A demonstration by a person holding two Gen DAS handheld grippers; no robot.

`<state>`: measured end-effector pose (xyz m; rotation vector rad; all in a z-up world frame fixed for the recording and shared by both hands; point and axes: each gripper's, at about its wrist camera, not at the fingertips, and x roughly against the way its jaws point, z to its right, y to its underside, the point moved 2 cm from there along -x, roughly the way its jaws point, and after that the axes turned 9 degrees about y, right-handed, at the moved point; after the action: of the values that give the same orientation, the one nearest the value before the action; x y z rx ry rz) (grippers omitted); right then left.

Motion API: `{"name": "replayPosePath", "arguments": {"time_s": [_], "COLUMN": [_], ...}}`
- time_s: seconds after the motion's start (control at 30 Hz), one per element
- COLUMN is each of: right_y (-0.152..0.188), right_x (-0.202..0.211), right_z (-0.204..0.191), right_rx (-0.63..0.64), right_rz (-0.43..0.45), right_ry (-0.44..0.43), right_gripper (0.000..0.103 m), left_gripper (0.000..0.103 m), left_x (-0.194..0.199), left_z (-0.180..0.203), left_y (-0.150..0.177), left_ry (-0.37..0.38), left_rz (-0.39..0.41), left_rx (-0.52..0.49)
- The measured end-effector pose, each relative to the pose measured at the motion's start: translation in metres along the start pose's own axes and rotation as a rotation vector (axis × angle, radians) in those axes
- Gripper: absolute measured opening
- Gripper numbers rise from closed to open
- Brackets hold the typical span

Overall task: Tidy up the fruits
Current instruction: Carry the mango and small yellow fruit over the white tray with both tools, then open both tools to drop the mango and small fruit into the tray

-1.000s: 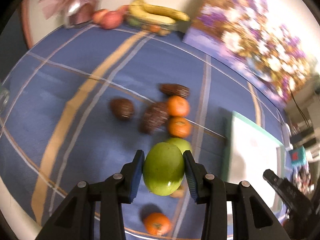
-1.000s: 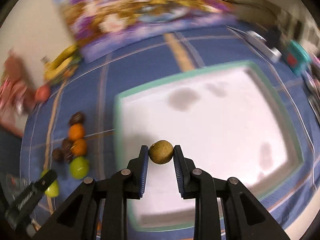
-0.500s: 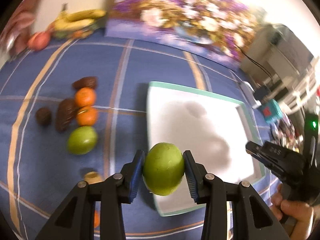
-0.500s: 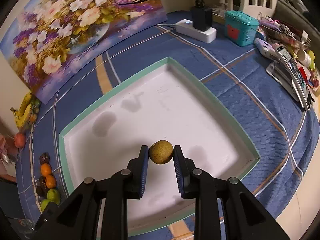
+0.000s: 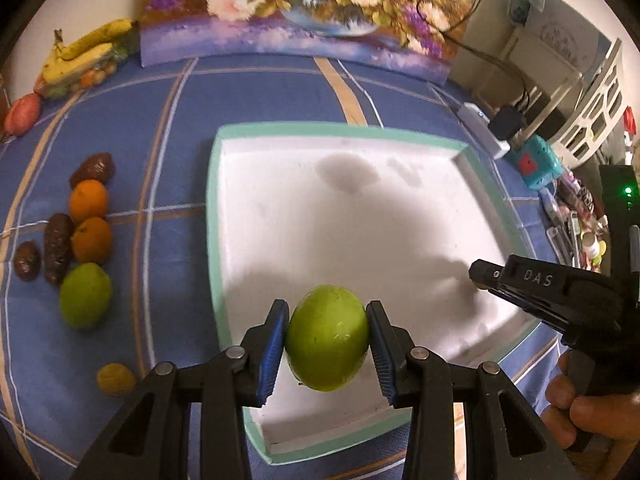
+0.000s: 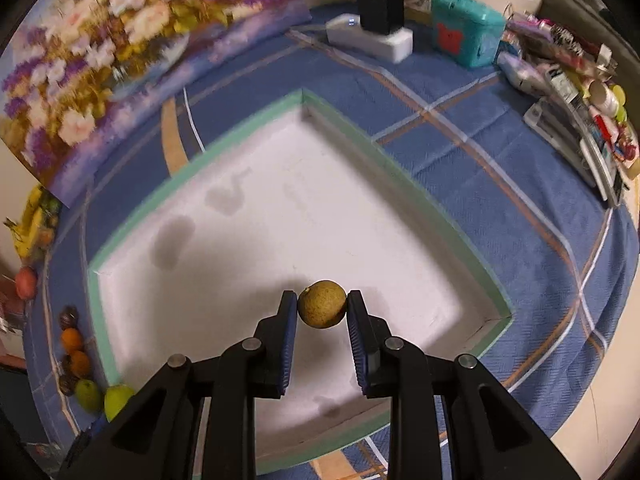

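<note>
The bench (image 5: 248, 92) carries a blue checked cloth, and a painting (image 5: 304, 8) of flowers stands against the wall behind it. A white tray (image 5: 214, 216) with a green rim lies on the cloth; its floor is bare apart from shadows.

Left gripper (image 5: 327, 346): clamped on a green fruit (image 5: 327, 344), held over the tray's near left corner, just inside the rim. Right gripper (image 6: 322, 314): clamped on a small brown fruit (image 6: 322, 303), held over the tray's floor toward its near side. Whether either fruit touches the floor cannot be told.

Loose fruit lies on the cloth left of the tray: a second green fruit (image 5: 85, 295), two oranges (image 5: 89, 201), several dark fruits (image 5: 58, 248) and a small yellow one (image 5: 115, 379). Bananas (image 5: 86, 54) lie at the far left.

Judgement: the step in hand is setting both fruits down in the tray. Each should be lowered until it rests on the floor before the grip is eased, since round fruit dropped from height is likely to roll. The green fruit wants moving further from the rim. The two are best set well apart, leaving room for like to join like.
</note>
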<state>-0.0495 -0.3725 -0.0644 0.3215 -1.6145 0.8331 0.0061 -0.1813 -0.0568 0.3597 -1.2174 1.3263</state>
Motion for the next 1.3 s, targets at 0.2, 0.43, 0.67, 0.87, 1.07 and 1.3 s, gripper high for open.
{"name": "replayPosePath", "arguments": {"time_s": [0.2,0.43,0.67,0.87,1.07,1.3], "right_y": [0.004,0.005,0.004,0.005,0.001,0.000], "right_x": [-0.007,-0.007,-0.007,-0.004,0.004,0.015], "right_z": [-0.002,-0.002,-0.002,0.000,0.001,-0.003], "right_rx": [0.010,0.012,-0.002,-0.007,-0.017,0.007], "right_rz": [-0.020,-0.017,-0.016,-0.013,0.020,0.079], "right_ry": [0.015,0.021,0.007,0.005,0.005,-0.010], "right_gripper": [0.026,0.026,0.029,0.038,0.054,0.085], "left_gripper": [0.042,0.044,0.058,0.060,0.073,0.091], "left_x": [-0.012,-0.014,-0.006,0.004,0.023,0.045], "left_z": [-0.005,-0.009,-0.001,0.002,0.000,-0.026], "left_y": [0.002,0.004,0.001,-0.004,-0.012,-0.019], "left_ry": [-0.020,-0.015,0.001,0.010,-0.004,-0.171], "left_rz": [-0.044,-0.054,-0.019,0.010,0.078,0.167], "left_rx": [0.005,0.014,-0.023,-0.038,-0.034,0.031]}}
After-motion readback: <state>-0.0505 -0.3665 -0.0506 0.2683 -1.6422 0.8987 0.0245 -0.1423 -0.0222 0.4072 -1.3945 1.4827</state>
